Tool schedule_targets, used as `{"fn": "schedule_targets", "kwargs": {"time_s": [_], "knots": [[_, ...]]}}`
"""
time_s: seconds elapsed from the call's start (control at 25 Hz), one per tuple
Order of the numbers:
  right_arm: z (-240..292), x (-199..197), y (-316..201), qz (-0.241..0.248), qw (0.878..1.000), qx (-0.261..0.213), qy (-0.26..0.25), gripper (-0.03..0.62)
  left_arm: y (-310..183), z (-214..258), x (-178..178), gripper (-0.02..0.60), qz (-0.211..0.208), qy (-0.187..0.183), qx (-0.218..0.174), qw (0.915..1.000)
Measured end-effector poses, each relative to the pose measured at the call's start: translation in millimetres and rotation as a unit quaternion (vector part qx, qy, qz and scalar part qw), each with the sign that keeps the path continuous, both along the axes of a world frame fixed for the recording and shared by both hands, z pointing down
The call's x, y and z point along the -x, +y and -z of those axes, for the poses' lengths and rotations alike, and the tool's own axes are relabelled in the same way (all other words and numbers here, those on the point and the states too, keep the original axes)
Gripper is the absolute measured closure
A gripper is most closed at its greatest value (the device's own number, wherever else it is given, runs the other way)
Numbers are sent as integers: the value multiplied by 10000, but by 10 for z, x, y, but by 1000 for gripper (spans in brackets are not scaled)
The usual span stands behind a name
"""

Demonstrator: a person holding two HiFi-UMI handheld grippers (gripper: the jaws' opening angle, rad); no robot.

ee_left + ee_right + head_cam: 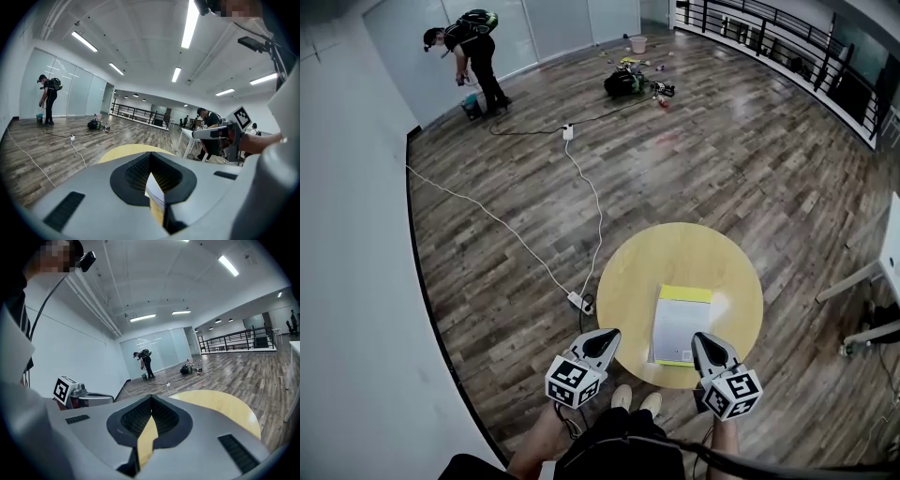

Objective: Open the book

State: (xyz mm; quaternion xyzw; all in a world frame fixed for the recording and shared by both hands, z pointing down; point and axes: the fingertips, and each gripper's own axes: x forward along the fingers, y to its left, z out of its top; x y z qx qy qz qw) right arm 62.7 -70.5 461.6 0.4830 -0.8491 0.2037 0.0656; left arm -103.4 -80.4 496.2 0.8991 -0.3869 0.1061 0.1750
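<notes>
Jaws together, the left gripper [606, 341] and nearer right gripper [705, 345] flanked the closed book [680, 323], lying lengthwise just ahead.

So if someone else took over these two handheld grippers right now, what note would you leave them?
Left gripper: jaws shut, empty, at the near edge of the round table, left of the book.
Right gripper: jaws shut, empty, by the book's near right corner.
Book: closed, flat on the table, between the grippers.
Done: nothing yet.
Left: probably catch the cover's edge and open the book.
</notes>
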Motion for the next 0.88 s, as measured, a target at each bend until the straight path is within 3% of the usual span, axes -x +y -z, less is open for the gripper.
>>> {"fn": "schedule_targets", "kwargs": {"time_s": [0.52,0.88], "knots": [[-941,-37,246,58,9963,860,-62,589,338,-892,-116,586,83,-46,877,9961],[-1389,89,241,117,9894,1445,90,589,408,-1073,-216,586,108,-38,1081,9941]]}}
